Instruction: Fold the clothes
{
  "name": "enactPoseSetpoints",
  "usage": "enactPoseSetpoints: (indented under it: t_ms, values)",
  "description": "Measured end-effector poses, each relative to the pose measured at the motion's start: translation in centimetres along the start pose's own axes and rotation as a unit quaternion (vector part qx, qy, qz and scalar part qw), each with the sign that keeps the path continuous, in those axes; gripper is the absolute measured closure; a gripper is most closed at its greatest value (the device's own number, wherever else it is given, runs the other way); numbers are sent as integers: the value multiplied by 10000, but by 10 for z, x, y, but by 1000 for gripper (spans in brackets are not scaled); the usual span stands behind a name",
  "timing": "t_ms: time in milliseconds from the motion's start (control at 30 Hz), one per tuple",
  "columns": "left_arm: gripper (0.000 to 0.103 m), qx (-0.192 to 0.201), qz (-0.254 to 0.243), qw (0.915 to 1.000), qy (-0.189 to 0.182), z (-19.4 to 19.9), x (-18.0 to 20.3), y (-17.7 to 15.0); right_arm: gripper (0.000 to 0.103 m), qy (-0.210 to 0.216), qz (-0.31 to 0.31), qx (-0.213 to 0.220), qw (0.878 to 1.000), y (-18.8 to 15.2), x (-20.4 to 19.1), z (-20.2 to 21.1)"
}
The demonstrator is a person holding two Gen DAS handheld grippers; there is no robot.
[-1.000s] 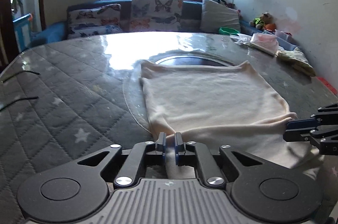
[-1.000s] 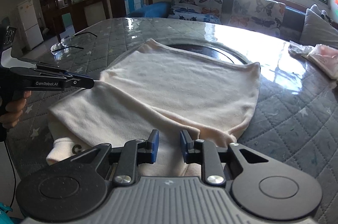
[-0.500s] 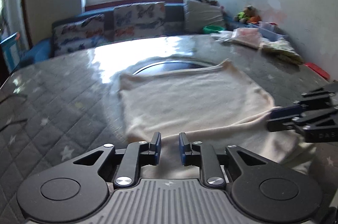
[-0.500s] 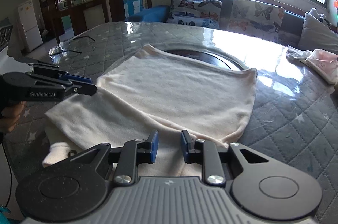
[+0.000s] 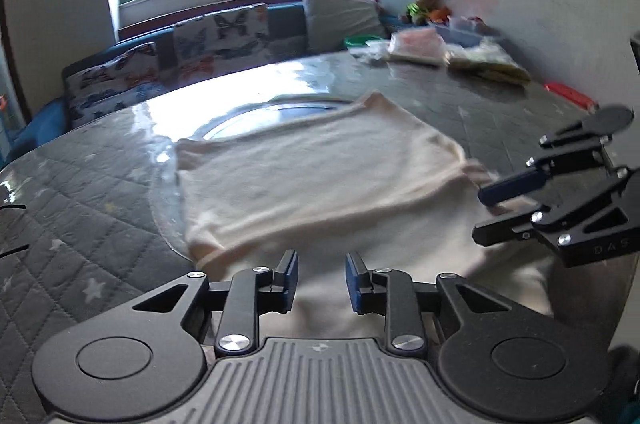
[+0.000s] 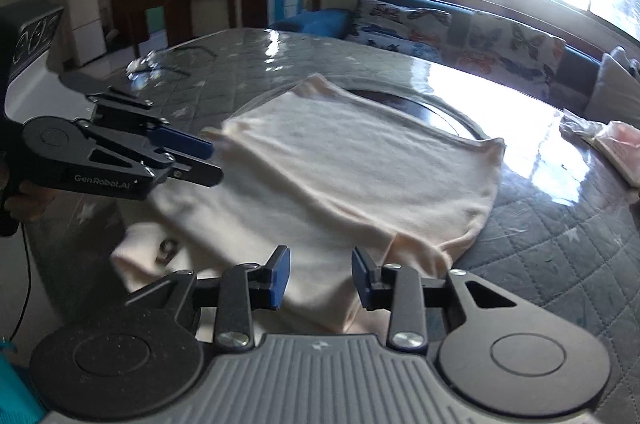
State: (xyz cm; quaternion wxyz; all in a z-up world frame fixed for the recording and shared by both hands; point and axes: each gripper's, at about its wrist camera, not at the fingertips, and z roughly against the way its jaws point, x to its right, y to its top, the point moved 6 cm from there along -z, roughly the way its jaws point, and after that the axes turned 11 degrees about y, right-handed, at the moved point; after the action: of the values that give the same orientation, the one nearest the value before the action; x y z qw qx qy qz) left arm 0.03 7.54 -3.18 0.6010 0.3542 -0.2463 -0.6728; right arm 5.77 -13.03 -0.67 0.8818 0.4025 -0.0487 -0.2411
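Both the left gripper (image 5: 321, 277) and right gripper (image 6: 320, 278) hover half-spread and empty above the cream garment (image 5: 320, 176) at frame centre, apparently mid-fold; regrip both near corners evenly.

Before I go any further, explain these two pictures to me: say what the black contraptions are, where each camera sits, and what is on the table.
No robot is here. A person holds a two-finger gripper in each hand, and each gripper carries a wide-angle camera that looks forward along its own fingers. One picture comes from the left gripper, the other from the right gripper; each also shows its partner off to the side. On the grey quilted table lies a cream garment, its near part folded over onto itself. It partly covers a round glass turntable. Other clothes sit at the far edge. Both grippers are open above the garment's near edge and hold nothing.
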Motion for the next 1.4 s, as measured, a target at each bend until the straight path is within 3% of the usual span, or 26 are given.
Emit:
enactPoseSetpoints:
  t_ms: [233, 400, 667, 900, 1000, 1033, 1133, 1400]
  values:
    - [67, 80, -161, 9998, -111, 14, 0, -5, 69, -255, 238, -240, 9991, -12, 1, 9]
    - [60, 290, -291, 9977, -535, 45, 1, -8, 69, -206, 345, -126, 9991, -7, -5, 13]
    - [51, 593, -1230, 9846, -1093, 88, 26, -32, 69, -150, 431, -353, 9983, -14, -5, 9]
    - [52, 482, -1597, 9819, -893, 70, 41, -46, 64, -119, 726, -421, 9964, -15, -16, 27]
    - [64, 543, -1674, 9802, -905, 68, 42, -48, 54, -75, 942, -481, 9944, -16, -23, 33]
    - [73, 544, -1678, 9801, -913, 67, 42, -49, 52, -55, 1020, -499, 9935, -17, -26, 34]
    - [86, 633, -1632, 9803, -911, 68, 42, -48, 50, -3, 1214, -569, 9910, -20, -32, 37]
    - [90, 793, -1020, 9880, -848, 66, 22, -18, 39, 167, 1640, -633, 9843, -29, -44, 34]
